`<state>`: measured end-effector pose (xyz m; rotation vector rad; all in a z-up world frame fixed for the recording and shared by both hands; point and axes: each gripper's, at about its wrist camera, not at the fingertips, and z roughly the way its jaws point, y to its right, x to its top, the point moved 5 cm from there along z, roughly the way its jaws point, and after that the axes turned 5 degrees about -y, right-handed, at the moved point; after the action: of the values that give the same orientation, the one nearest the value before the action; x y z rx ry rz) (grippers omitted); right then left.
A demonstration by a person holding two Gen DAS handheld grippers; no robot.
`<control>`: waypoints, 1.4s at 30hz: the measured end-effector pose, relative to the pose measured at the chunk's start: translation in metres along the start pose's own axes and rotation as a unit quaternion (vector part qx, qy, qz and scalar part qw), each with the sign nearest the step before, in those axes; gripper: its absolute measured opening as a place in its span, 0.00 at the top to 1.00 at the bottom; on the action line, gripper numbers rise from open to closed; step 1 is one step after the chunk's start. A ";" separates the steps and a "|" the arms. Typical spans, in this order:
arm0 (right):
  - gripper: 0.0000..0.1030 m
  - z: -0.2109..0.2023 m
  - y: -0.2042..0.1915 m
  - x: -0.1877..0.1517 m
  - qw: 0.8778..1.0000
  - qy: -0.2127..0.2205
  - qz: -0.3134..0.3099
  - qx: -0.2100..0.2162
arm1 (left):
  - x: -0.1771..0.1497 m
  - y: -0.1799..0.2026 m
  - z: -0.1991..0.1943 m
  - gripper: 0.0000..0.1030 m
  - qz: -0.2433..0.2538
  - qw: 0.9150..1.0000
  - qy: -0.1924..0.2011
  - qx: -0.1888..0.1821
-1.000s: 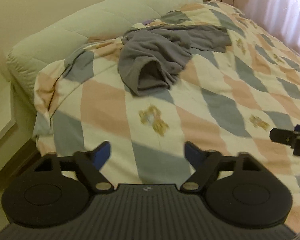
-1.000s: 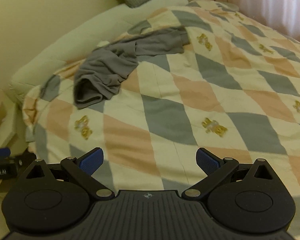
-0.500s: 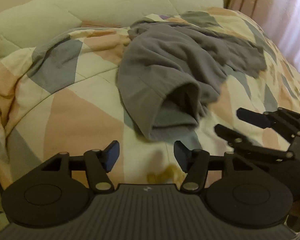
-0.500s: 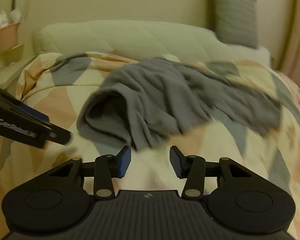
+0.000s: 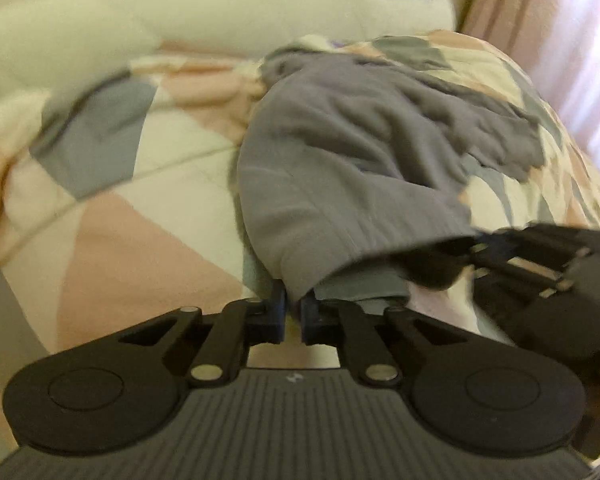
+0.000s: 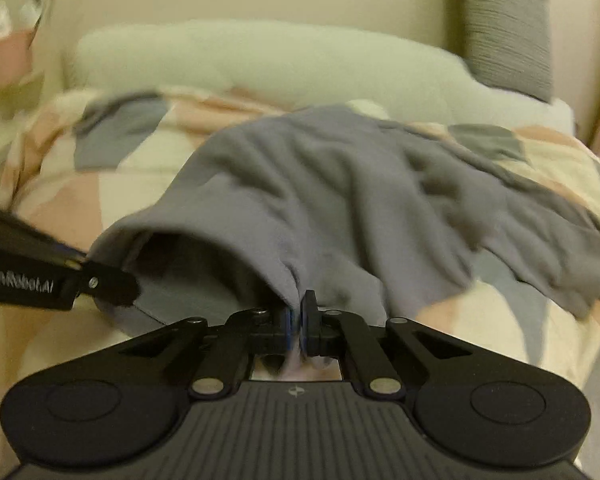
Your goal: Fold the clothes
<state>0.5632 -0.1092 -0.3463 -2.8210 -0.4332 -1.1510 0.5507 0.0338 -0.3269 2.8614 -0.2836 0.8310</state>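
Note:
A crumpled grey garment lies on a bed with a diamond-patterned quilt. Its open hem faces me. My left gripper is shut on the left corner of that hem, the cloth pinched between its blue pads. My right gripper is shut on the right side of the same hem of the grey garment. Each gripper shows in the other's view: the right one at the hem's far corner, the left one at the left edge. The hem gapes open between them.
A pale green padded headboard runs behind the quilt. A grey ribbed cushion leans at the back right. Pink curtains hang to the right. Shelf items stand at the far left.
Both grippers came forward and down to the garment's hem and closed on it, the left on the left corner, the right on the right side. The hem now lifts slightly.

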 end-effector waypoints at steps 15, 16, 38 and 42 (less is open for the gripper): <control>0.98 -0.324 -0.003 -0.116 0.984 0.003 0.026 -0.175 | -0.174 0.168 -0.216 0.93 0.304 0.947 0.026 -0.099; 0.98 -0.345 -0.010 -0.133 0.983 -0.009 0.028 -0.182 | -0.194 0.175 -0.226 0.92 0.312 0.944 0.015 -0.108; 0.40 -0.430 -0.117 -0.469 0.955 -0.213 0.001 -0.206 | -0.466 0.217 -0.162 0.65 0.529 0.847 -0.053 -0.019; 0.33 -0.408 -0.129 -0.457 0.967 -0.153 -0.066 -0.192 | -0.444 0.196 -0.144 0.63 0.420 0.898 -0.104 -0.080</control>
<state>-0.0599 -0.1594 -0.3760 -3.3775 -0.4646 -0.8992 0.0657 -0.0666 -0.4298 2.6086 -1.6022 0.5370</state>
